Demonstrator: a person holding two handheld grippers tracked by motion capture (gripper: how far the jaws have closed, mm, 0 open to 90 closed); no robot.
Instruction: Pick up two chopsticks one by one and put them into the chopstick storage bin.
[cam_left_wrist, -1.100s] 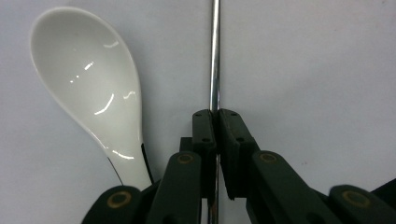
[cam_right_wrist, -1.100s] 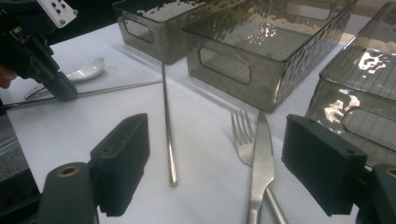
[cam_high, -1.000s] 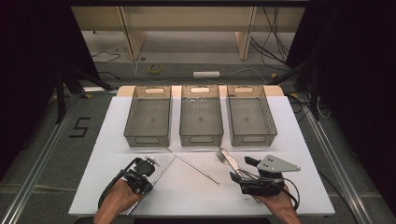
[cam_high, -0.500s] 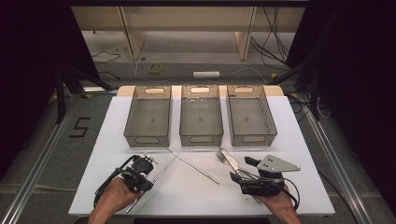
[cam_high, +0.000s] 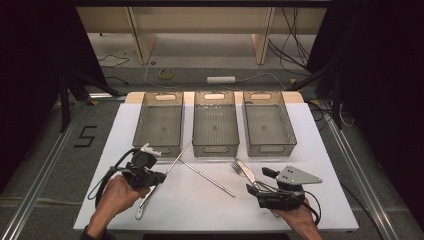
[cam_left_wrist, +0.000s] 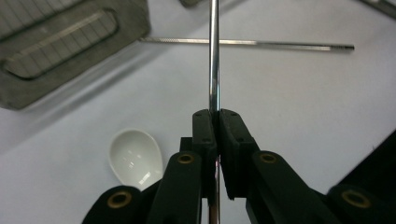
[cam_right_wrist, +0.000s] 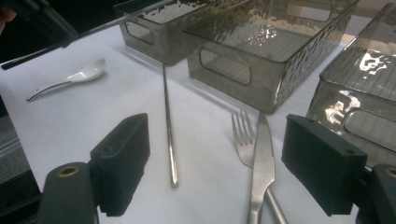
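Left hand-held gripper (cam_left_wrist: 215, 122) clamps a chopstick (cam_left_wrist: 214, 56) — right hand-held gripper (cam_right_wrist: 215, 163) gapes over knife (cam_right_wrist: 261, 163), fork (cam_right_wrist: 243, 135).

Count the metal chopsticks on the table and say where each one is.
2. One chopstick is clamped in the left gripper, pointing toward the bins. The other chopstick lies flat on the white table, in front of the middle bin.

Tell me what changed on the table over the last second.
The left hand-held gripper, shut on the metal chopstick, drew slightly back toward the person, and that chopstick's far end now slants up toward the left bin. The right hand-held gripper stayed open over the knife and fork; the second chopstick stayed put.
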